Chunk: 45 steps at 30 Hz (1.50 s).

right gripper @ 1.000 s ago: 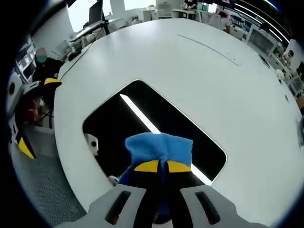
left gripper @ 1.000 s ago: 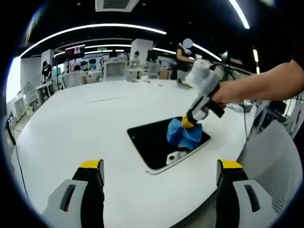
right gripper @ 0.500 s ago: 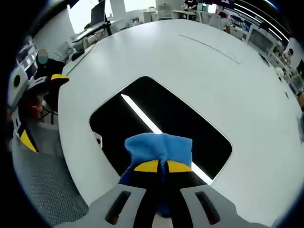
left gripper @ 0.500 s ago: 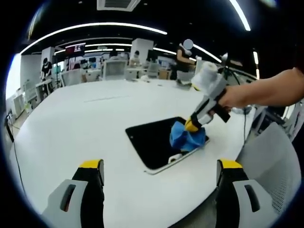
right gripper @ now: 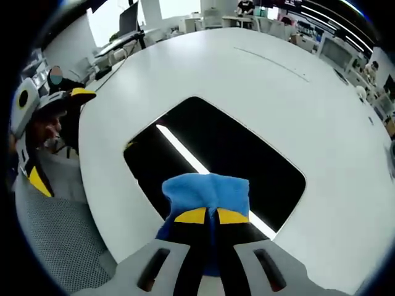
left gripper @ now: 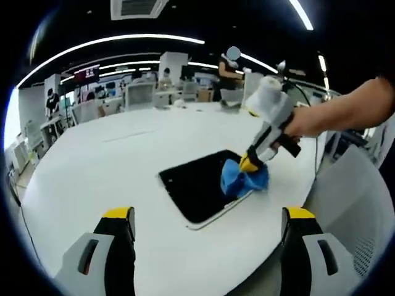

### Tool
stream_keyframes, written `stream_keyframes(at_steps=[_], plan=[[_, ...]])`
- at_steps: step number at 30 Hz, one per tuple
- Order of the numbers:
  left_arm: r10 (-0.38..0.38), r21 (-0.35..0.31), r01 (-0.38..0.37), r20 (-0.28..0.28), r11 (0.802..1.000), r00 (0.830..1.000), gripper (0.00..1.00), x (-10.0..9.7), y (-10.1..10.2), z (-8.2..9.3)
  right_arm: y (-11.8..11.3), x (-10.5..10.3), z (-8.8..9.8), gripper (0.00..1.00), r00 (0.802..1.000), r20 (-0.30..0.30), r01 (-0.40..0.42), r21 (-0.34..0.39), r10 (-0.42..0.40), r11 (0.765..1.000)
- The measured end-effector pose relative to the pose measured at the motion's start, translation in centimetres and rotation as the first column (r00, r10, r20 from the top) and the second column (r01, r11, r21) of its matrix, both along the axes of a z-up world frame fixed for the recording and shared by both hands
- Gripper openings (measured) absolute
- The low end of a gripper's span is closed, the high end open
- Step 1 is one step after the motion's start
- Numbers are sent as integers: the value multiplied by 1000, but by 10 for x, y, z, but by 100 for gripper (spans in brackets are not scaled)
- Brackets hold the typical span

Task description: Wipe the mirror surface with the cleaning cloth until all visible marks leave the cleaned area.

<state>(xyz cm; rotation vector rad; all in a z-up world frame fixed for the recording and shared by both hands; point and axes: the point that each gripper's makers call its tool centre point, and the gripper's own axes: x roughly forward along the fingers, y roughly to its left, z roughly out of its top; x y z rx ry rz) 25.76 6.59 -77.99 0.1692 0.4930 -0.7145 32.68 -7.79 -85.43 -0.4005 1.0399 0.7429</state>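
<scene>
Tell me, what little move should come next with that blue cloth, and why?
Probably a sweep toward the far end of the mirror. The right gripper is shut on the blue cloth, which sits at the mirror's near edge, while most of the dark glass beyond is uncovered. I cannot make out marks there, so this is a guess.

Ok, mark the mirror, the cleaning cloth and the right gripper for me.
mirror [right gripper: 234, 145], right gripper view, bare dark glass.
cleaning cloth [right gripper: 207, 191], right gripper view, top of the blue bunch.
right gripper [right gripper: 211, 216], right gripper view, between its yellow fingertips.
</scene>
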Motion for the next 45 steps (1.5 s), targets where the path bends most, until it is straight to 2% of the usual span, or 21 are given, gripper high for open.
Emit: stream_keyframes(at_steps=[4, 7, 10, 16, 22, 30, 45], plan=[[7, 17, -7, -3, 1000, 1000, 99, 7, 1, 1, 0, -3, 0, 0, 1000, -6, -5, 2, 5, 1000], [39, -10, -39, -12, 999, 999, 99, 14, 4, 5, 0, -7, 0, 0, 1000, -12, -7, 4, 7, 1000], [56, -15, -57, -21, 998, 998, 99, 13, 5, 6, 1, -10, 0, 0, 1000, -17, -11, 5, 11, 1000], [25, -44, -25, -5, 999, 1000, 99, 8, -5, 8, 2, -17, 0, 0, 999, -32, -6, 15, 6, 1000], [30, -38, -30, -5, 999, 1000, 99, 8, -3, 7, 3, -20, 0, 0, 999, -37, -5, 18, 5, 1000], [60, -73, -60, -4, 995, 998, 99, 11, 1, 11, 5, -25, 0, 0, 999, -47, -14, 22, 15, 1000], [75, -65, -75, 2, 995, 997, 99, 14, 4, 10, 0, -25, -1, 0, 998, -53, -27, 25, 28, 999]])
